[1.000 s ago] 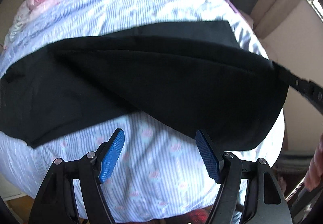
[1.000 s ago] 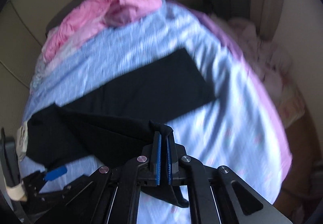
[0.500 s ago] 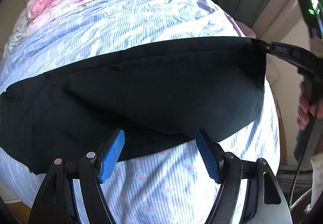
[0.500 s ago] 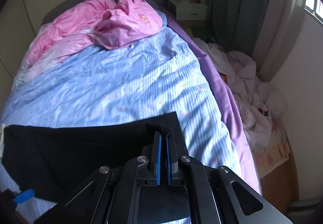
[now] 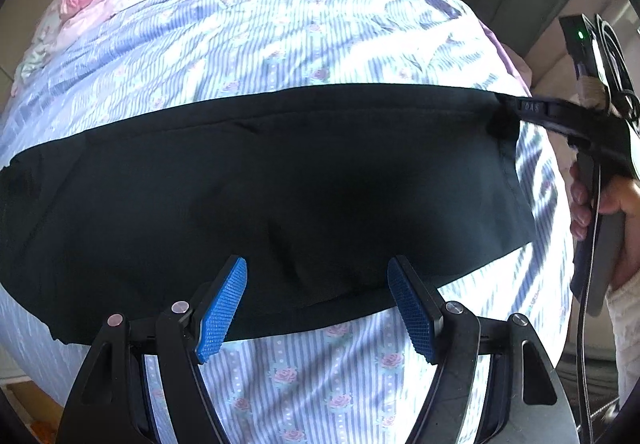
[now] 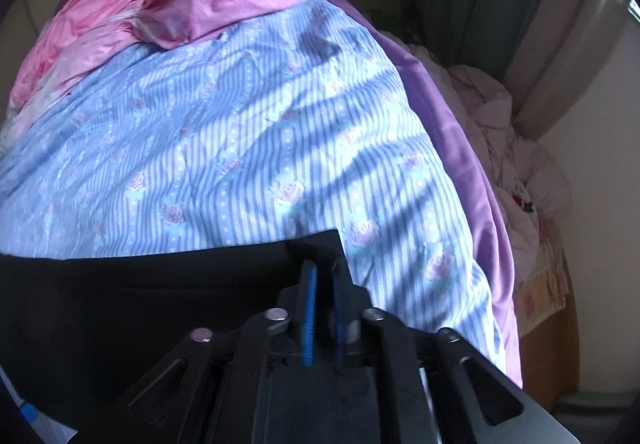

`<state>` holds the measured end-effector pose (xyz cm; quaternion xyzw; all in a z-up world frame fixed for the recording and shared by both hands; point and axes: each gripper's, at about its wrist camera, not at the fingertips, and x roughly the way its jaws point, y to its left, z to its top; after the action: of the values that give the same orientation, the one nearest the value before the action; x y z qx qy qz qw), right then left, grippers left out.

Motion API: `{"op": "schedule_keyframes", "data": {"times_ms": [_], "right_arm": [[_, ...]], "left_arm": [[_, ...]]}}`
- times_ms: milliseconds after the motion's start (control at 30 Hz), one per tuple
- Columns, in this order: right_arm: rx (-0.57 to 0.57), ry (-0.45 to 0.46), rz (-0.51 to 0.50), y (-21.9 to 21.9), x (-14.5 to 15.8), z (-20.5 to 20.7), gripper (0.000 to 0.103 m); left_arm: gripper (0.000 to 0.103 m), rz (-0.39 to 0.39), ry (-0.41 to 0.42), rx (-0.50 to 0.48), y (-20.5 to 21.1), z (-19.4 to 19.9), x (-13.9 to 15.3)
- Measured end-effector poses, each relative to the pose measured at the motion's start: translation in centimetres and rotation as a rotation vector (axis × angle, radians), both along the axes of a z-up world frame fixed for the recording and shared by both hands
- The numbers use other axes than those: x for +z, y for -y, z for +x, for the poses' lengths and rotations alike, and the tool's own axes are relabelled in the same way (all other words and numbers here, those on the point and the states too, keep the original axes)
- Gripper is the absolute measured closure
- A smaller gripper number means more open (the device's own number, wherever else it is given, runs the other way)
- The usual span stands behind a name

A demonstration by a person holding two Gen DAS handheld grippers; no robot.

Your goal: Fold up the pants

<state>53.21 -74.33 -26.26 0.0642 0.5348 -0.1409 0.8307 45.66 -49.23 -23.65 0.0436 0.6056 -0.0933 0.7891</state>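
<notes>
Pants (image 5: 280,183) folded flat on the striped bedspread (image 5: 280,43), corner between your right claw (image 6: 324,284) pads | right jaws just parting, releasing it | left claw (image 5: 316,304) spread wide, empty, over near edge, ready to smooth.

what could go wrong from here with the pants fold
1. The right gripper, whose jaws have just been opening at the far corner of the black pants, may drag that corner askew if fabric snags on a pad.
2. The near edge bulges unevenly by the open left gripper, so creases could set.
3. The striped bedsheet is rumpled, giving an uneven base.
</notes>
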Motion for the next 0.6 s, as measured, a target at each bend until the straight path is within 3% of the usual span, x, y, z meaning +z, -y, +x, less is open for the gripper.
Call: {"op": "schedule_keyframes", "data": {"times_ms": [33, 67, 167, 300, 600], "right_arm": [[-0.008, -0.009, -0.01, -0.1, 0.1, -0.2, 0.061], [-0.011, -0.009, -0.025, -0.2, 0.2, -0.4, 0.059], [0.007, -0.002, -0.045, -0.9, 1.3, -1.6, 0.059], [0.033, 0.032, 0.005, -2.9, 4.2, -4.7, 0.059], [0.216, 0.108, 0.056, -12.7, 11.9, -12.1, 0.052]], "left_arm": [[0.031, -0.001, 0.004, 0.005, -0.2, 0.1, 0.2], [0.031, -0.002, 0.008, 0.008, -0.4, 0.1, 0.4], [0.031, -0.006, 0.032, 0.013, -1.1, -0.2, 1.4], [0.031, -0.025, 0.064, 0.023, -2.5, -1.2, 3.2], [0.031, -0.069, 0.169, 0.047, -9.0, -5.1, 8.6]]}}
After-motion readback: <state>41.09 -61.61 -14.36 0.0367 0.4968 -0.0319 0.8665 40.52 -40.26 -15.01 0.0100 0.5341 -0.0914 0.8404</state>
